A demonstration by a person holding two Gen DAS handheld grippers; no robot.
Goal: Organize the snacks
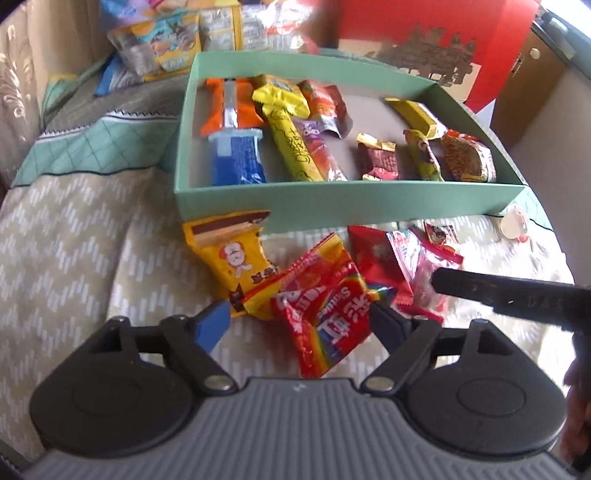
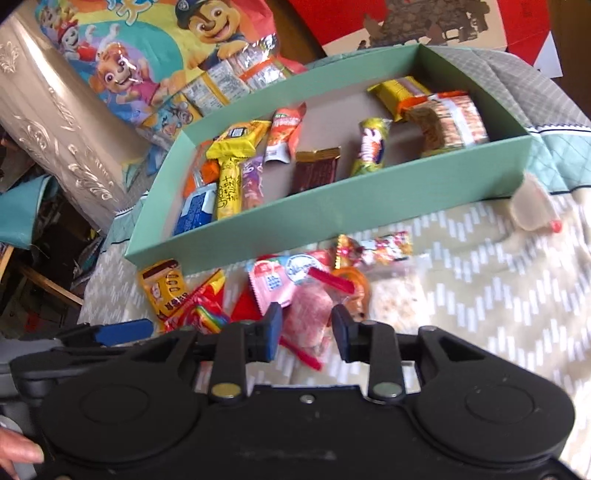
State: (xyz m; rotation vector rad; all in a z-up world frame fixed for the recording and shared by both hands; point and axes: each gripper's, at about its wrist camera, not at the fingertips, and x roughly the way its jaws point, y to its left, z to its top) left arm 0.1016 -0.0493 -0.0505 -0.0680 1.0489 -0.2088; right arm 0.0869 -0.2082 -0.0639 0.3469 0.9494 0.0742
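Observation:
A green box (image 1: pixel 332 205) on the patterned cloth holds several snack packets; it also shows in the right wrist view (image 2: pixel 332 206). Loose snacks lie in front of it. My left gripper (image 1: pixel 301 321) is open, its fingers either side of a red Skittles bag (image 1: pixel 325 314), next to a yellow wafer pack (image 1: pixel 229 258). My right gripper (image 2: pixel 306 332) is open around a clear bag of pink sweets (image 2: pixel 310 317) with a red seal. A pink packet (image 2: pixel 271 284) lies just beyond it. The right gripper's finger (image 1: pixel 498 291) shows in the left wrist view.
A pile of bagged snacks (image 1: pixel 177 40) lies behind the box at the left, with a cartoon-printed bag (image 2: pixel 147 55). A red box (image 1: pixel 424 33) stands behind. A small jelly cup (image 1: pixel 515 223) sits at the box's right corner. A beige carved headboard (image 2: pixel 55 122) rises at the left.

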